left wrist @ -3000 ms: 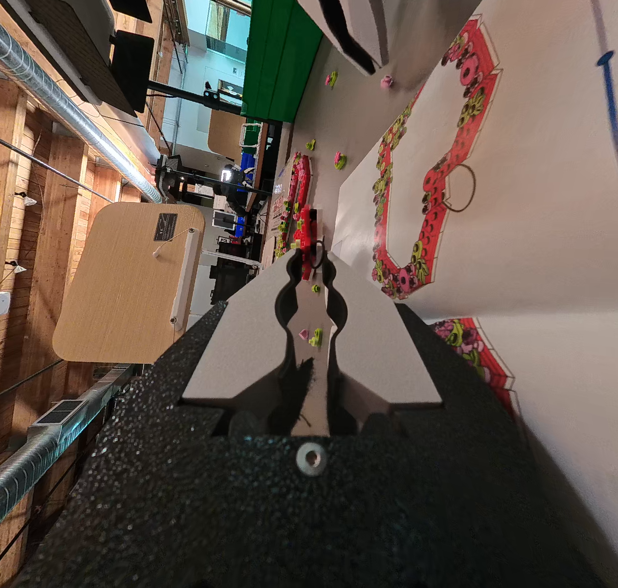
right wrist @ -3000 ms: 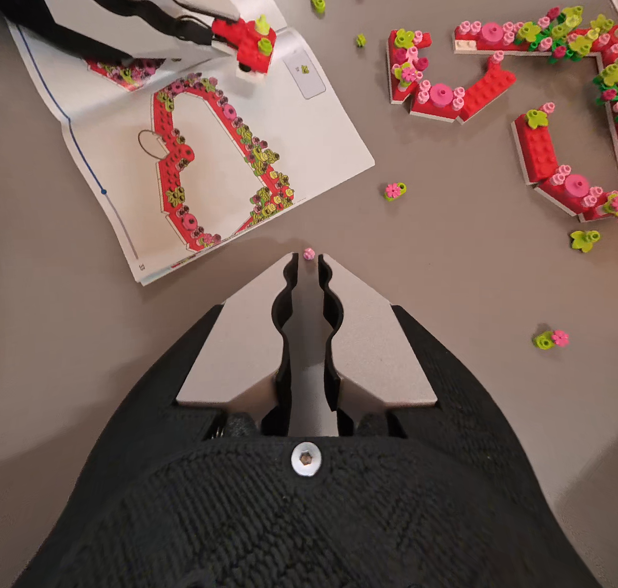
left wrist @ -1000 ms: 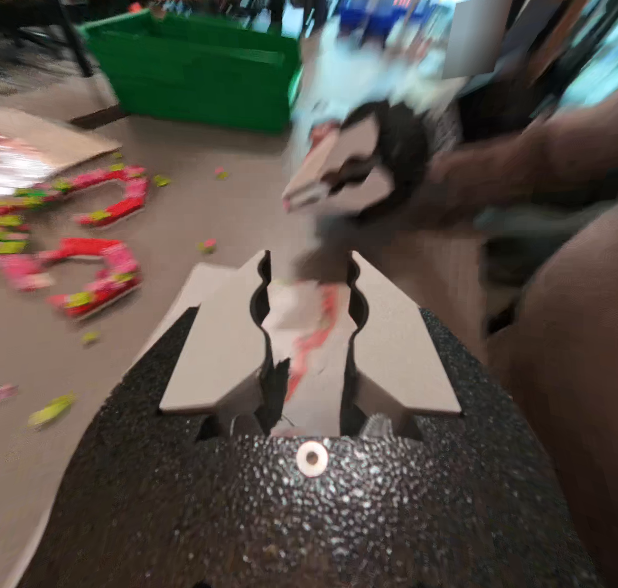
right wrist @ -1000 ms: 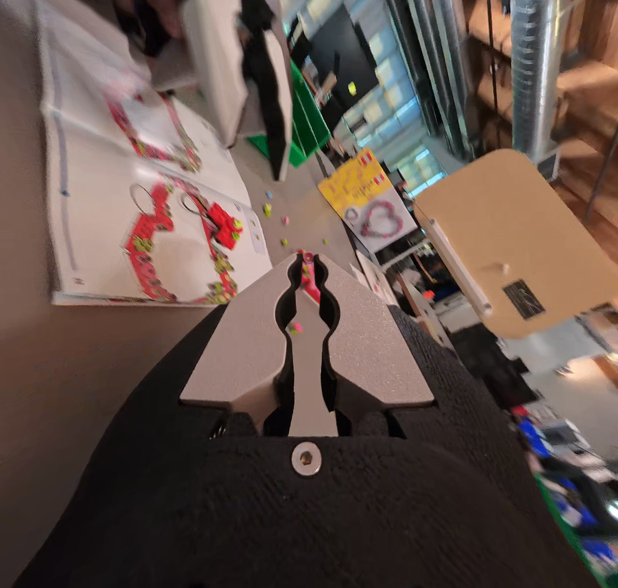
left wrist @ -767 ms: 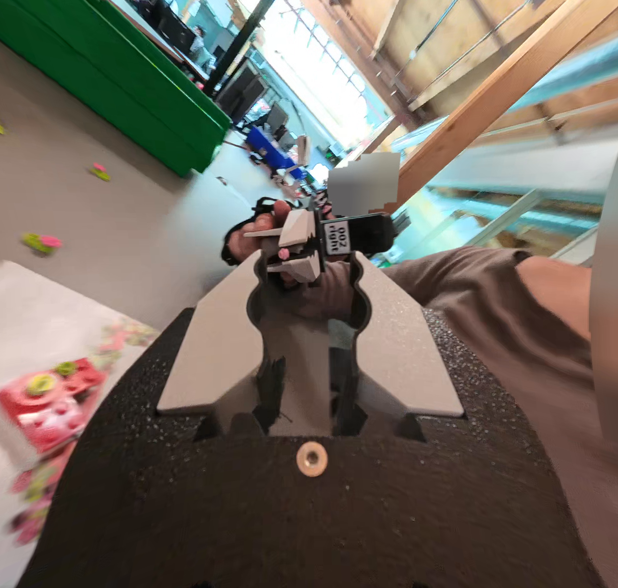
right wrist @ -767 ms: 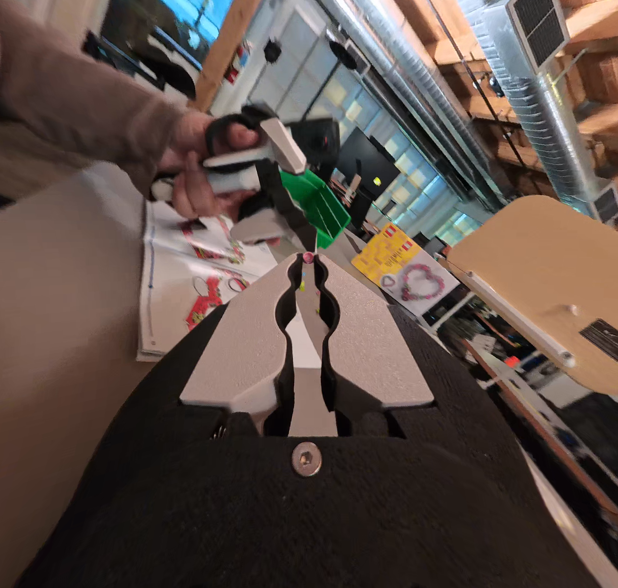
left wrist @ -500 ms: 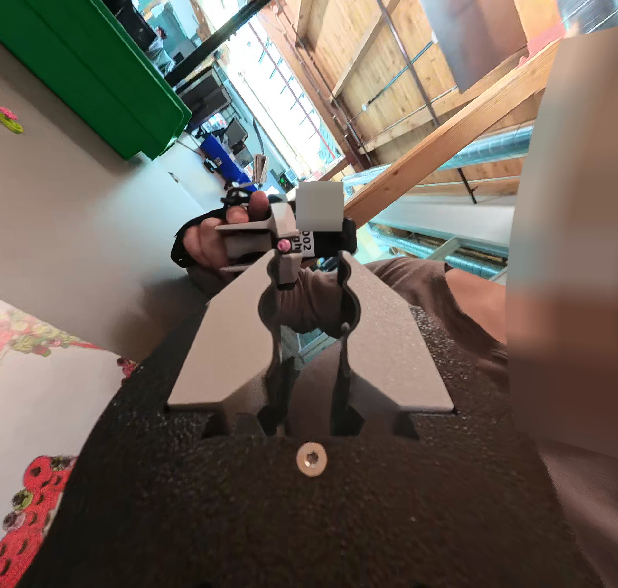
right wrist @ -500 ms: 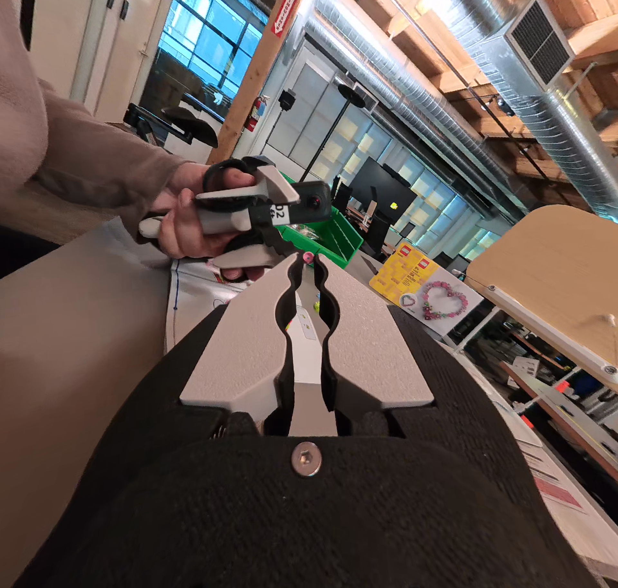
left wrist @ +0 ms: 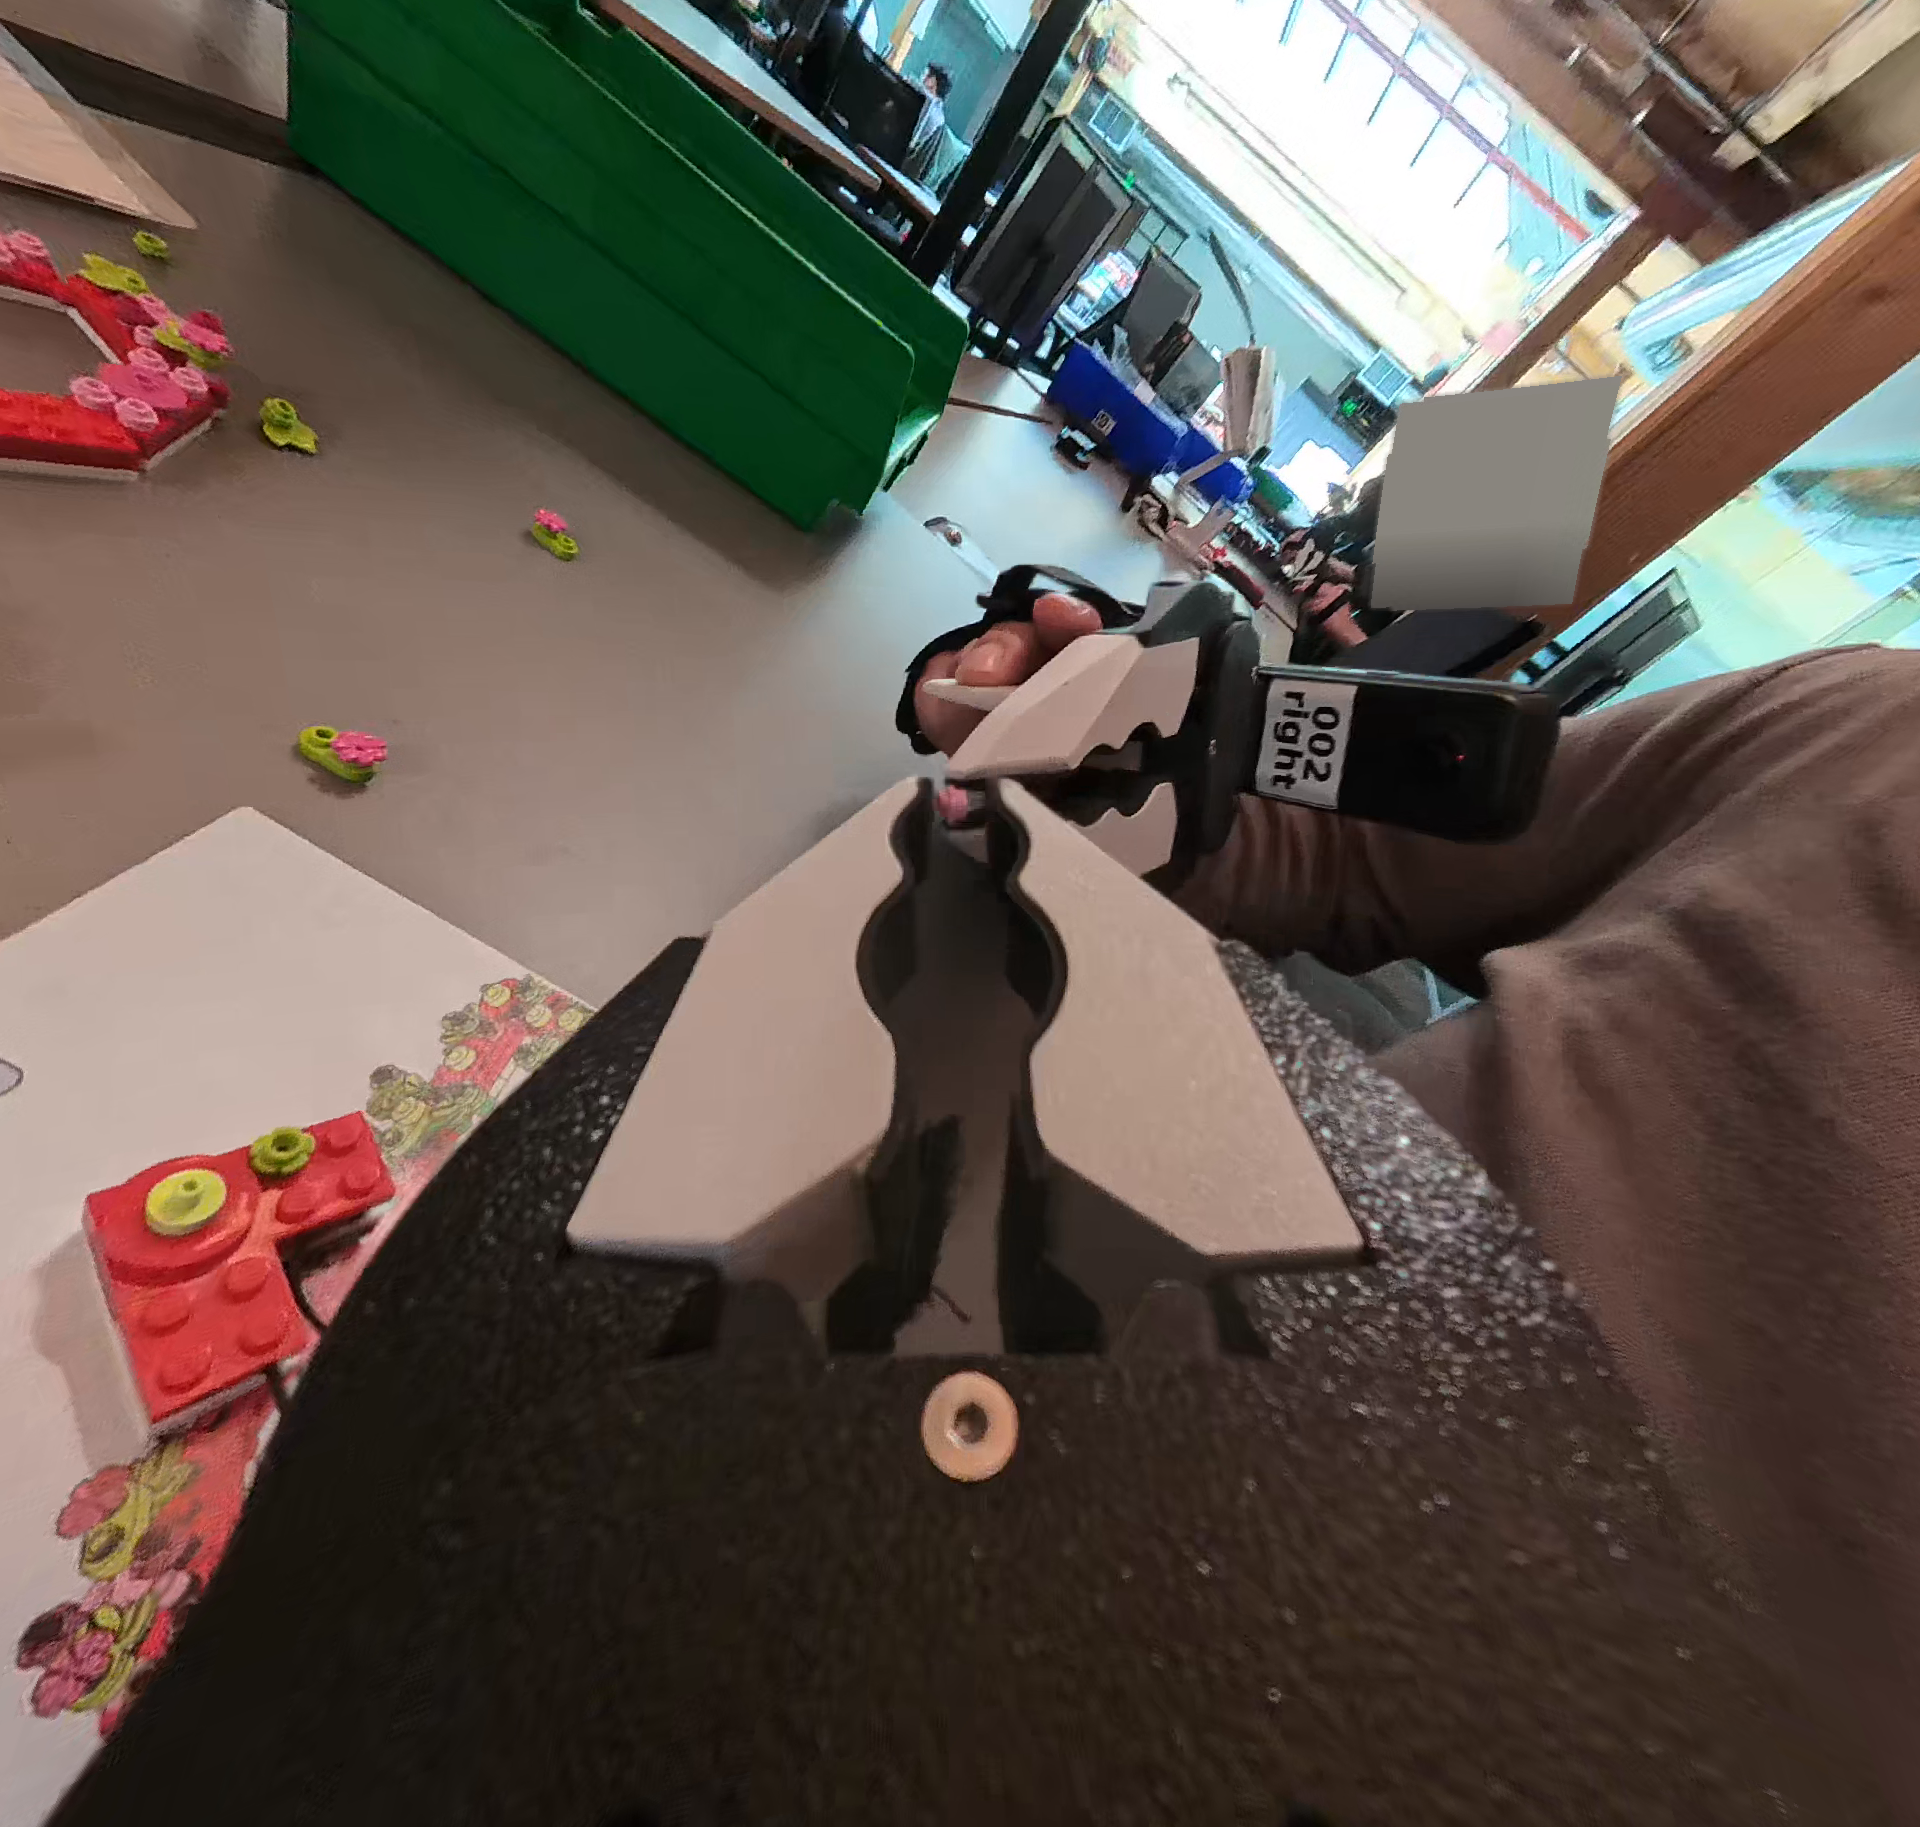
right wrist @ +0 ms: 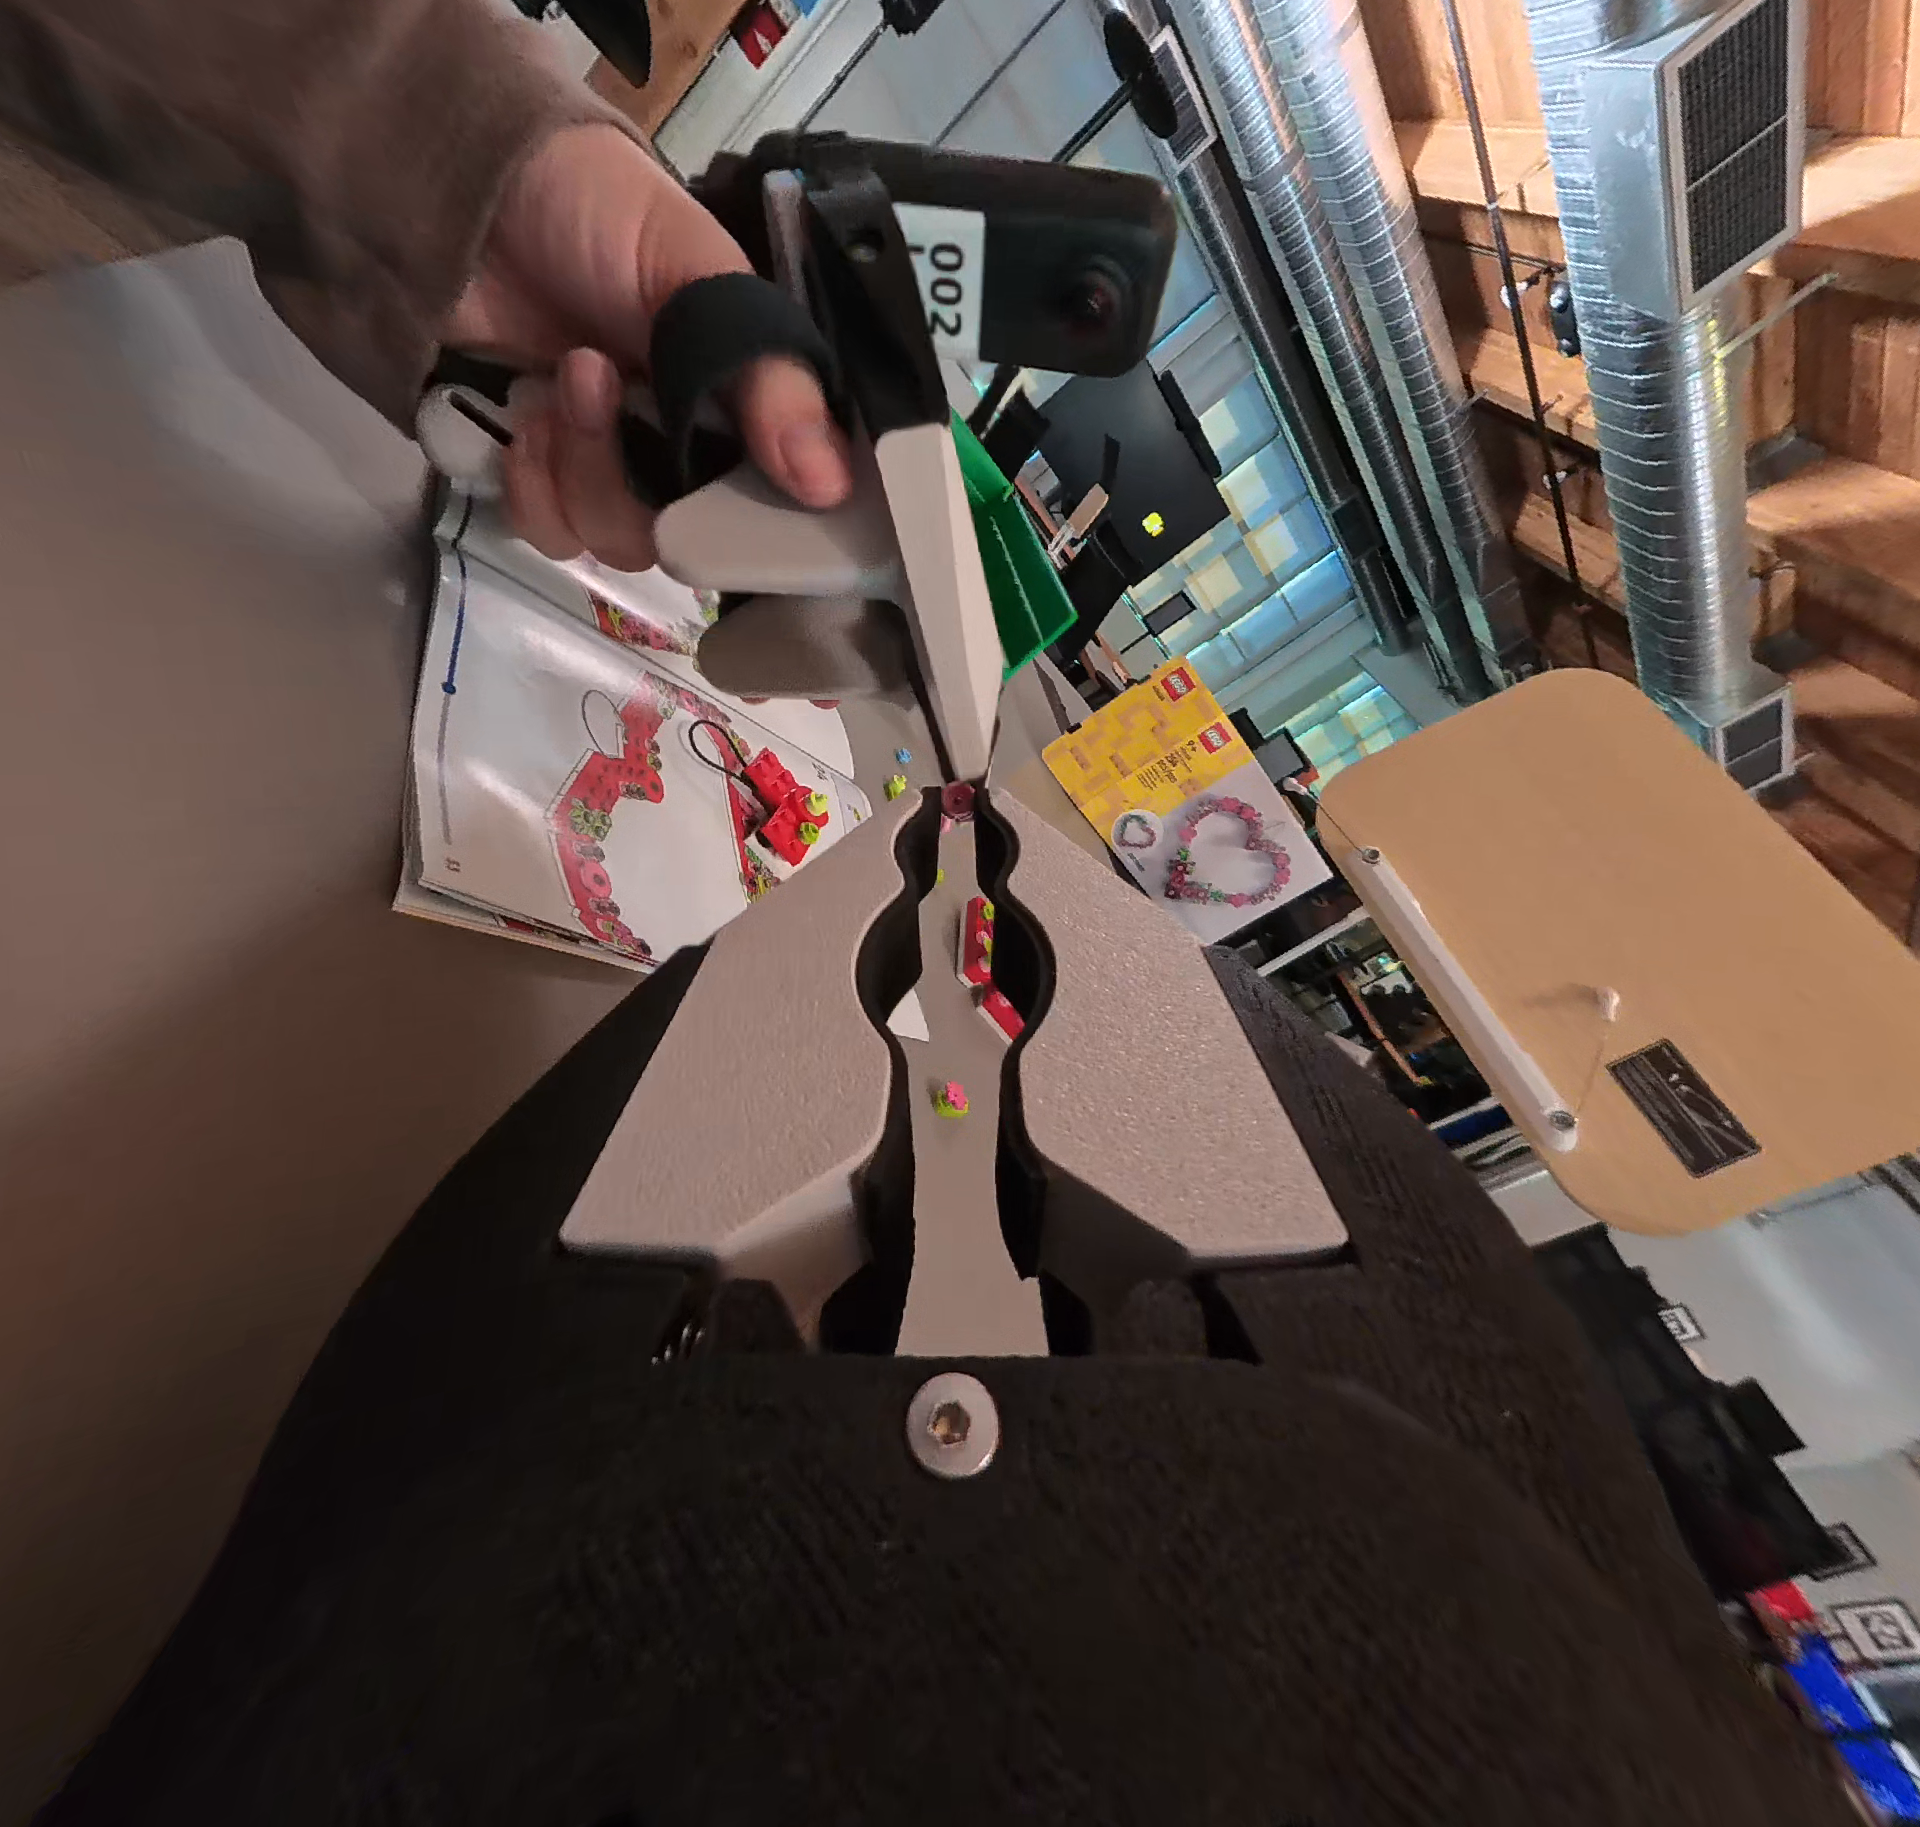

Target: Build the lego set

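Note:
My left gripper (left wrist: 958, 803) and right gripper (right wrist: 958, 803) meet tip to tip above the table. A tiny pink flower piece (left wrist: 954, 807) sits between the left tips, which are nearly closed on it. In the right wrist view the same pink piece (right wrist: 957, 797) is pinched in the right tips, and the left gripper (right wrist: 964, 771) comes down on it from above. The right gripper (left wrist: 954, 771) also shows in the left wrist view. A red L-shaped lego section (left wrist: 223, 1258) with lime studs lies on the open instruction booklet (left wrist: 208, 998).
Red heart sections (left wrist: 94, 395) with pink flowers and loose lime-and-pink flower pieces (left wrist: 343, 743) lie on the grey table. A green crate (left wrist: 623, 219) stands behind. The right wrist view shows the booklet (right wrist: 582, 769), a yellow set box (right wrist: 1174, 790) and a tan chair seat (right wrist: 1662, 946). My two grippers' fingertips are within a few centimetres of each other. From either gripper's tips it is about 12 cm to the red L-shaped lego section (left wrist: 223, 1258). The right camera catches it too, in the right wrist view (right wrist: 787, 798).
The left gripper has closed from wide open to nearly shut around the pink piece at the right gripper's tips. Both views have swung back down toward the table.

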`<state>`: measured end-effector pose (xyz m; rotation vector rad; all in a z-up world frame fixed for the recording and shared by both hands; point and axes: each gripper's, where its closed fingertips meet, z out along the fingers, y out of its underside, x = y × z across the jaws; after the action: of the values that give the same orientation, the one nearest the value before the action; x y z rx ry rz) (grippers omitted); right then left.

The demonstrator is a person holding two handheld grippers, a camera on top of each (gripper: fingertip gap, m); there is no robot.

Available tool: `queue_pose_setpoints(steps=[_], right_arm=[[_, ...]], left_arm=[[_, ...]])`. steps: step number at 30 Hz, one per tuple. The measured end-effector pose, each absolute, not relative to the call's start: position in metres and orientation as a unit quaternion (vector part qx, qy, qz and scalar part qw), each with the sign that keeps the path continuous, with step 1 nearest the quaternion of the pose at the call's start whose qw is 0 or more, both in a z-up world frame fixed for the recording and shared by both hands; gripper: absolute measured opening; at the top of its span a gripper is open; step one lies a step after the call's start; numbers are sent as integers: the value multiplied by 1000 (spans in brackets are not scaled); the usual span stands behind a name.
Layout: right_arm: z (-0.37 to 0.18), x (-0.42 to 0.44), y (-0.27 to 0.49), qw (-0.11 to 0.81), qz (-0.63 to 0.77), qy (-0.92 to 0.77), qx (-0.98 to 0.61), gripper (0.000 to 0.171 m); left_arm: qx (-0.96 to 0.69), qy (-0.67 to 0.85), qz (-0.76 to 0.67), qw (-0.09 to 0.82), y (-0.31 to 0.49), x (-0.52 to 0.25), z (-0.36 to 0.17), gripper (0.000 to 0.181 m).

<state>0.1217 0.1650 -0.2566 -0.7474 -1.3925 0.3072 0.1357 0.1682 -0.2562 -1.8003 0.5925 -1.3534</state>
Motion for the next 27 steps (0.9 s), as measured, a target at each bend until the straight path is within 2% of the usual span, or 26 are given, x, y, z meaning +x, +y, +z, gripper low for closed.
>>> queue_pose_setpoints(steps=[5,8,11,13,19,21,27], right_arm=[[-258,121,164,689,143,-625,-337,4],[-249,124,159,654,271,-598,-377,19],[-236,128,159,519,503,-521,-455,17],[-233,129,162,407,621,-461,-485,16],[-247,122,152,167,757,-358,-520,12],[-247,122,151,142,769,-347,-518,10],[-250,125,155,141,762,-349,-527,8]], left_arm=[[-708,273,-502,415,168,134,-258,4],[-662,338,-424,517,172,126,-246,3],[-568,438,-275,641,166,121,-233,3],[-524,496,-179,669,161,124,-236,3],[-463,564,-66,680,156,139,-250,3],[-455,565,-61,686,155,141,-249,3],[-454,569,-61,682,156,140,-249,3]])
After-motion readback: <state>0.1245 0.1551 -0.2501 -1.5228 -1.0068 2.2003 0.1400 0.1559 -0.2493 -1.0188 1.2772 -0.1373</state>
